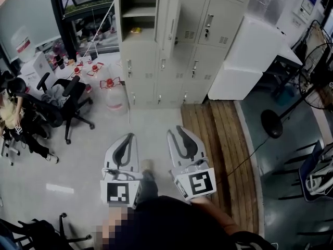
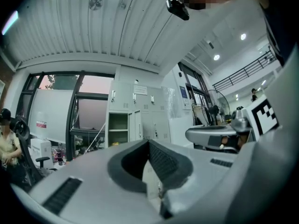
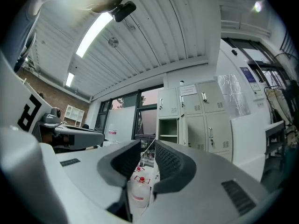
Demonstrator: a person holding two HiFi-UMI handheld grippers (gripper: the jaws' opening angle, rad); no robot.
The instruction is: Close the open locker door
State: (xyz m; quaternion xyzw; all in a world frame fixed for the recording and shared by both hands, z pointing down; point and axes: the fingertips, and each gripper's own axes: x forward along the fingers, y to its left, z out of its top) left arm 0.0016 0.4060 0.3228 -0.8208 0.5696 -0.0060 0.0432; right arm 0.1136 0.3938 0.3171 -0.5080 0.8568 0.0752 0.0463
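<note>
A: Where are we with that locker door (image 1: 169,21)?

B: Not touched yet. It stands swung out from the locker bank (image 1: 208,61), high up in the bank's left column, beside the open compartment (image 1: 136,9). From here it looks about square to the bank's face. There's something small and yellow (image 1: 136,31) on the compartment's floor; I can't tell what.

A: And the person?

B: Well back from the bank, both grippers held out level toward it. The left gripper (image 2: 148,143) has its pads pressed together at the tips, with nothing in them. The right gripper (image 3: 147,146) has its jaws spread and empty — the water jugs (image 1: 113,94) you can see through the gap are far off, standing at the foot of the bank.

A: So this is the approach?

B: I'd say so, the walk-up before any contact. The next move calls for closing the ground to the bank and raising a gripper to the door's height. Then it should come in on the door's right side and press its free edge leftward until it sits flush in the frame.

A: Which gripper?

B: Probably the right — it's on the door's side. No pinch is needed, just a flat, steady push.
</note>
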